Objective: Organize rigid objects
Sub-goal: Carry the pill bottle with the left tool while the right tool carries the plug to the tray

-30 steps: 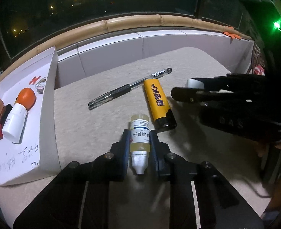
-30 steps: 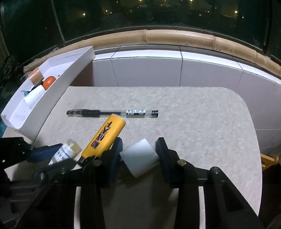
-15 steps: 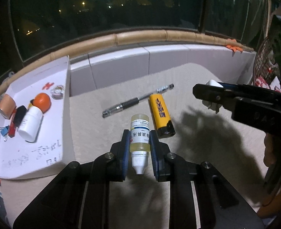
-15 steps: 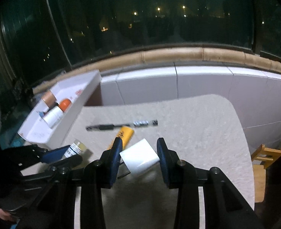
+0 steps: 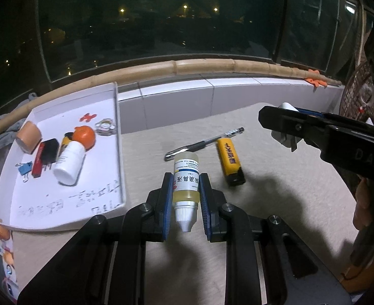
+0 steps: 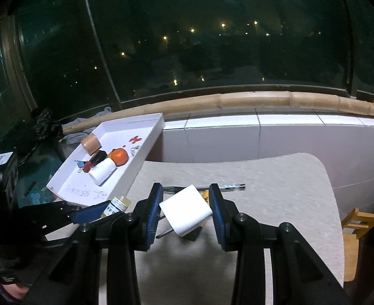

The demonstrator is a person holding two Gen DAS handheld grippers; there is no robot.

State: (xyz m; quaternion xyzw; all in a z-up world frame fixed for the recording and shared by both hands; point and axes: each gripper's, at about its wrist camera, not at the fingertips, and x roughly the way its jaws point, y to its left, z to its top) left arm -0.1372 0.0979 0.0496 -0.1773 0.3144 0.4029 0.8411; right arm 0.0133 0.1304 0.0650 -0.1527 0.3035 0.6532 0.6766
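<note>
My left gripper (image 5: 185, 179) is shut on a small dropper bottle (image 5: 186, 164) of yellow liquid, white cap toward the camera, held above the table. My right gripper (image 6: 185, 190) is shut on a white plug adapter (image 6: 187, 208) whose metal prongs stick out below. It is lifted over a black pen (image 6: 231, 186) and a partly hidden yellow lighter (image 6: 206, 194). In the left wrist view the pen (image 5: 204, 145) and lighter (image 5: 229, 161) lie on the table, with the right gripper (image 5: 276, 117) high at the right. The left gripper (image 6: 90, 213) with the bottle (image 6: 117, 204) shows low left.
A white tray (image 5: 119, 152) at the table's left holds a tape roll (image 5: 29, 137), an orange (image 5: 84, 136), a white bottle (image 5: 68, 165), a blue clip and small items. Behind stand a tiled ledge (image 6: 237, 137) and a bamboo rail. A wooden chair (image 6: 362, 218) stands past the table's right edge.
Both grippers have risen from the table with the bottle and the adapter still held. The pen, lighter and tray now look lower and farther away, and more of the tray shows.
</note>
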